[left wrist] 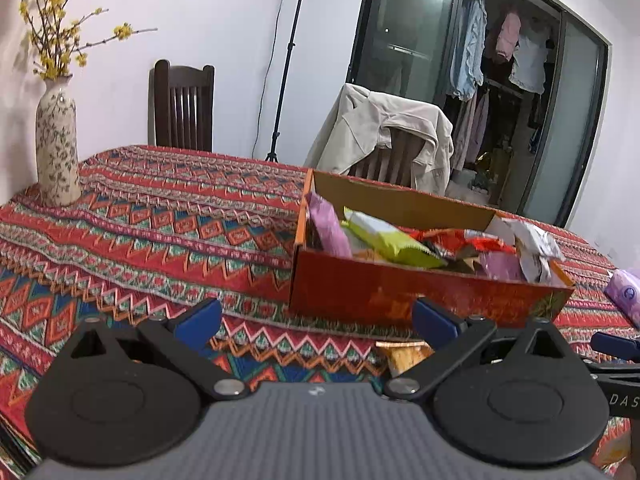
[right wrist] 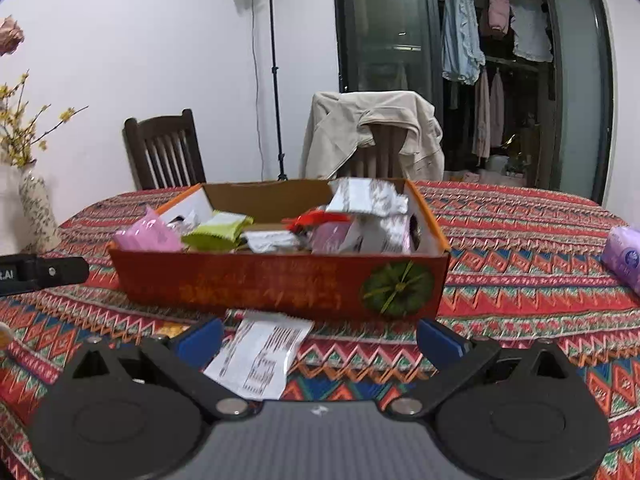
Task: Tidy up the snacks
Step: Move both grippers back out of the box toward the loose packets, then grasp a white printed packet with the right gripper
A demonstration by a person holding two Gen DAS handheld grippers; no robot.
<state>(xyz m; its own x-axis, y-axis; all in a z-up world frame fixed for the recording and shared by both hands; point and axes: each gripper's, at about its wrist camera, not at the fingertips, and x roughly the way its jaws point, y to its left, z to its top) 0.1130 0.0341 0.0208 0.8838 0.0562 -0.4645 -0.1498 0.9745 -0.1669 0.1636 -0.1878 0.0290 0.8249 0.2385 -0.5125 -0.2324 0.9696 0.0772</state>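
An open orange cardboard box (left wrist: 400, 292) (right wrist: 280, 280) sits on the patterned tablecloth, holding several snack packets: pink, lime green (left wrist: 388, 240) (right wrist: 216, 232), red and silver ones. My left gripper (left wrist: 316, 320) stands open in front of the box's left corner, with nothing between its fingers. An orange snack packet (left wrist: 404, 354) lies on the cloth just under its right finger. My right gripper (right wrist: 318, 340) is open too, hovering before the box's front wall. A white packet with printed text (right wrist: 260, 360) lies flat on the cloth between its fingers.
A purple tissue pack (right wrist: 624, 260) (left wrist: 624, 292) lies at the right. A flowered vase (left wrist: 56, 148) stands far left. Two chairs, one draped with a beige jacket (right wrist: 372, 132), stand behind the table, and a light stand (right wrist: 276, 80) rises between them.
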